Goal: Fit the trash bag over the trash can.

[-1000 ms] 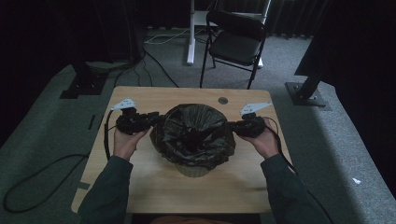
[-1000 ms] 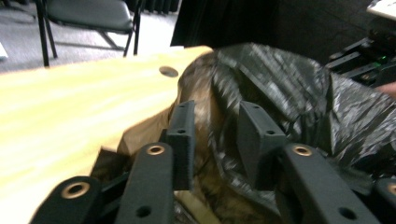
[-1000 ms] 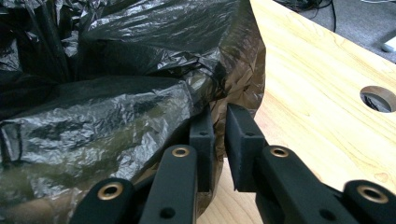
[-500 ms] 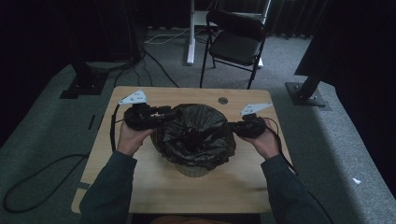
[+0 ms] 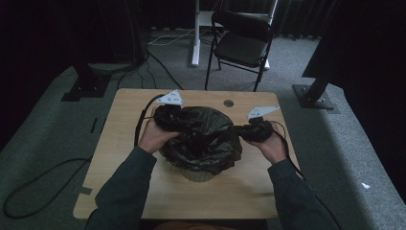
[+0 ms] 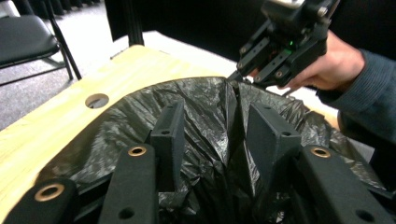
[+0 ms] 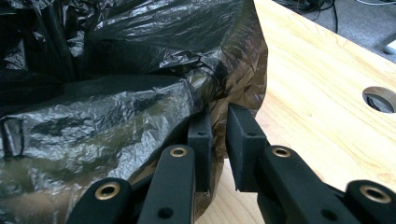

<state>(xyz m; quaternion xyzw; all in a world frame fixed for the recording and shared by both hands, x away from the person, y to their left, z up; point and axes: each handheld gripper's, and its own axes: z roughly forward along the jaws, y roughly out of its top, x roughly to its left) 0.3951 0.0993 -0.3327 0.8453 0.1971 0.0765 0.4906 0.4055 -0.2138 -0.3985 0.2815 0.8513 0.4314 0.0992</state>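
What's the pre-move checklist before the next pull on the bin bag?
1. Right gripper has the bag: ok. Its jaws stand nearly closed with a fold of the black bag edge between them.
2. Left gripper has the bag: not ok. Its jaws stand apart over the bag's opening, plastic under and between them, nothing pinched.
3. Bag over the bin's rim: cannot tell. In the high view the plastic drapes over the bin; the rim is hidden.
4. Bin well on the table: ok, bare wood on every side.
5. Cables out of the way: ok. The left cable loops on the table beside the bag.
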